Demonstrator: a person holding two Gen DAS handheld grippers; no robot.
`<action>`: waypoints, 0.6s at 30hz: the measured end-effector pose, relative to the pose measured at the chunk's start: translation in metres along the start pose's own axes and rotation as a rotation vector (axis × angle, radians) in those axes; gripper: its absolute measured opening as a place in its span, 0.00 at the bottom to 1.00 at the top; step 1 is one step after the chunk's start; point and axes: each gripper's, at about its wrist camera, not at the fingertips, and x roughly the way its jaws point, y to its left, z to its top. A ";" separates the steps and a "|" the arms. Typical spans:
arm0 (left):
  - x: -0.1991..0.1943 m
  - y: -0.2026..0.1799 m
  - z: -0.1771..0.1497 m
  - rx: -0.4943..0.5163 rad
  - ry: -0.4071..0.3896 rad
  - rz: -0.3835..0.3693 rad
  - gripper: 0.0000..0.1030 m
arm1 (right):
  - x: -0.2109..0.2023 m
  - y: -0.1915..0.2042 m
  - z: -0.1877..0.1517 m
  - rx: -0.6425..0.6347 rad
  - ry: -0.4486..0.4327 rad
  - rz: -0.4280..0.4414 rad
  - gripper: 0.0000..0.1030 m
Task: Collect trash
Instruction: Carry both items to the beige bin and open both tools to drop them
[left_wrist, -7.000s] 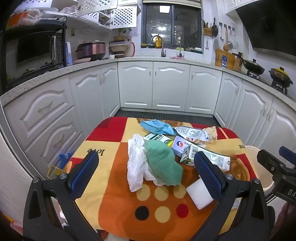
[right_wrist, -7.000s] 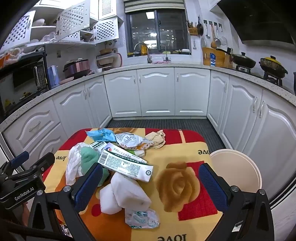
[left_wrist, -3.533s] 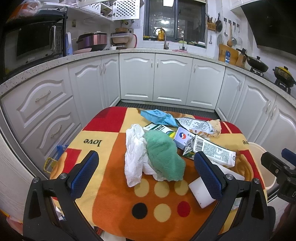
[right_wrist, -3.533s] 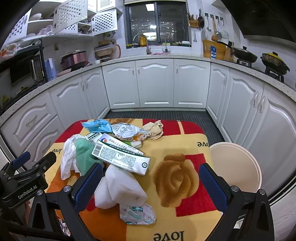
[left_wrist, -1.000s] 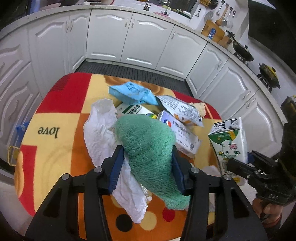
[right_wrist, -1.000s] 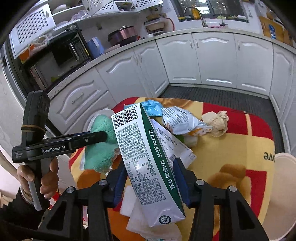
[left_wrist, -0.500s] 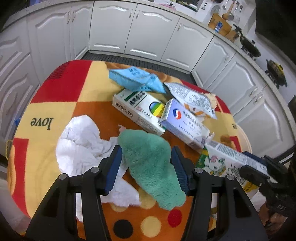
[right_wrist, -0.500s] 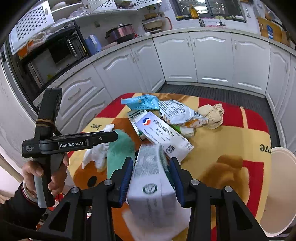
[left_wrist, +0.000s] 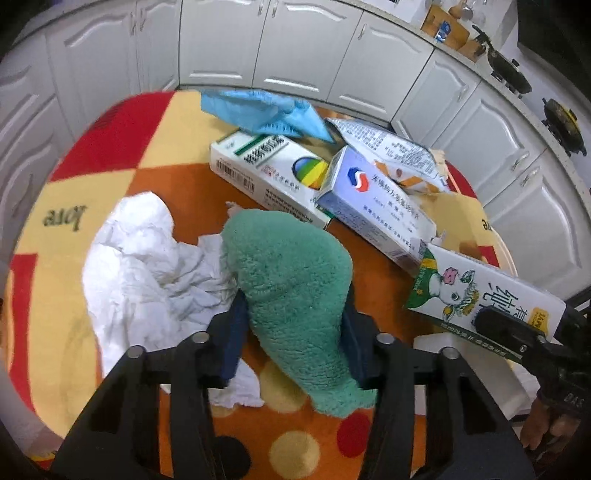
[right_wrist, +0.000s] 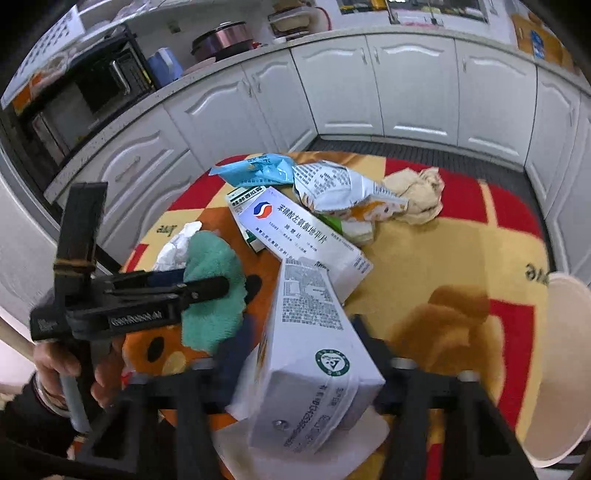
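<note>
My left gripper (left_wrist: 293, 325) is shut on a green fuzzy cloth (left_wrist: 291, 291) and holds it just above the table; both show at the left of the right wrist view (right_wrist: 214, 291). My right gripper (right_wrist: 303, 347) is shut on a white milk carton (right_wrist: 314, 354), tilted over the table; the carton shows at the right of the left wrist view (left_wrist: 480, 295). Crumpled white tissue (left_wrist: 147, 254) lies left of the cloth. Two medicine boxes (left_wrist: 269, 173) (left_wrist: 373, 206), a blue wrapper (left_wrist: 266, 114) and a snack bag (left_wrist: 391, 147) lie behind.
The table has a red, orange and yellow cloth (right_wrist: 461, 254). A beige bin (right_wrist: 561, 365) stands off the table's right edge. A crumpled tan paper (right_wrist: 417, 195) lies at the far side. White cabinets (right_wrist: 406, 99) surround the table.
Both grippers closed: left on the green cloth, right on the milk carton. The cloth was lifted off the tissue and medicine boxes. The carton tipped over from upright and came lower.
</note>
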 end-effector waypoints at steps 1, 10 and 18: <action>-0.004 -0.001 0.001 0.004 -0.010 -0.006 0.39 | -0.003 0.001 -0.001 0.000 -0.010 0.001 0.42; -0.066 -0.033 0.012 0.089 -0.133 -0.072 0.38 | -0.061 -0.006 0.002 0.037 -0.165 0.021 0.42; -0.071 -0.102 0.021 0.187 -0.135 -0.154 0.38 | -0.106 -0.034 -0.013 0.085 -0.233 -0.106 0.42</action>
